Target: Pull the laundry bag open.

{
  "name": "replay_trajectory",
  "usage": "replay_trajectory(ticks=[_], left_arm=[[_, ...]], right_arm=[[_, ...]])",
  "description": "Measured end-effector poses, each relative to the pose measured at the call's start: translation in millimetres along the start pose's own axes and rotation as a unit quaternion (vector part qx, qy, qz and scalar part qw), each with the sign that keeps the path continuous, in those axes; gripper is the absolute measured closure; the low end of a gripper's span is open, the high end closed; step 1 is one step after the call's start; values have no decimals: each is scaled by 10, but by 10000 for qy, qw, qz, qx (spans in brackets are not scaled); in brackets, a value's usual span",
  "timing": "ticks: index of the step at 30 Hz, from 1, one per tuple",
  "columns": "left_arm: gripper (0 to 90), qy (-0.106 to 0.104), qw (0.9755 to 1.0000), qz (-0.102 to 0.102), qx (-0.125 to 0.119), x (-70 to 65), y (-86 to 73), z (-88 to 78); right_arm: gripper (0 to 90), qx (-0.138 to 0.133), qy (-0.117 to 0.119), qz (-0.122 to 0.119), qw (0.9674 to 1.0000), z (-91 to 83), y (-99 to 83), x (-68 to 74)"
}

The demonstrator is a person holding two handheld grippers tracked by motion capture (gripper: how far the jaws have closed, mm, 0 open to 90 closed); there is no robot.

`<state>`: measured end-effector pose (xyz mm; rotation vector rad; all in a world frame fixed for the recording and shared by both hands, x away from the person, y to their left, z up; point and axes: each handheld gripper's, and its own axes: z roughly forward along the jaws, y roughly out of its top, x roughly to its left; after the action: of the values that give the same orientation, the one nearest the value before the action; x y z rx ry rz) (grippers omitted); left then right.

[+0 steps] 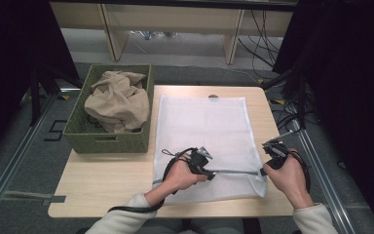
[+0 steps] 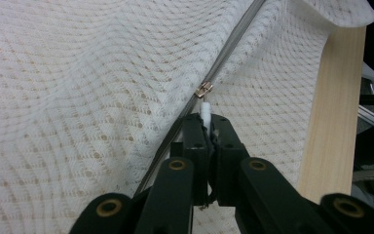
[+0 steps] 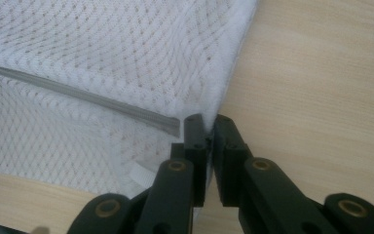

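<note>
A white mesh laundry bag (image 1: 204,131) lies flat on the wooden table (image 1: 107,180). A grey zipper (image 1: 236,171) runs across its near part. My left gripper (image 1: 210,174) is at the zipper's left end. In the left gripper view my left gripper (image 2: 208,118) is shut on the white pull tab (image 2: 205,108), just below the metal slider (image 2: 204,89). My right gripper (image 1: 263,170) is at the bag's right edge. In the right gripper view my right gripper (image 3: 208,121) is shut on the bag's edge seam (image 3: 226,83), beside the zipper's end (image 3: 171,125).
A green woven basket (image 1: 108,139) stands on the table's left side, holding a crumpled beige cloth (image 1: 117,100). Bare table shows left of the bag and along the right edge (image 1: 272,126). Cables and wooden frame legs (image 1: 114,34) lie beyond the table.
</note>
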<state>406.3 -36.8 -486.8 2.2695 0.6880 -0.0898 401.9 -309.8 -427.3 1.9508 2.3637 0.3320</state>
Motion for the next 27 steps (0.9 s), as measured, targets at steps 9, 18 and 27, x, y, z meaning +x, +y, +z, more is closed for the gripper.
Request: replay_trajectory(ticks=[9, 18, 27], left_arm=[[868, 19, 10000, 2, 16, 21, -17, -24], [868, 40, 10000, -6, 14, 34, -31, -45], [869, 79, 9999, -67, 7, 72, -73, -93]], right_arm=[[863, -11, -7, -2, 10000, -1, -2, -5], [863, -37, -46, -173, 9998, 9, 4, -35], [864, -113, -64, -151, 9998, 13, 1, -39]])
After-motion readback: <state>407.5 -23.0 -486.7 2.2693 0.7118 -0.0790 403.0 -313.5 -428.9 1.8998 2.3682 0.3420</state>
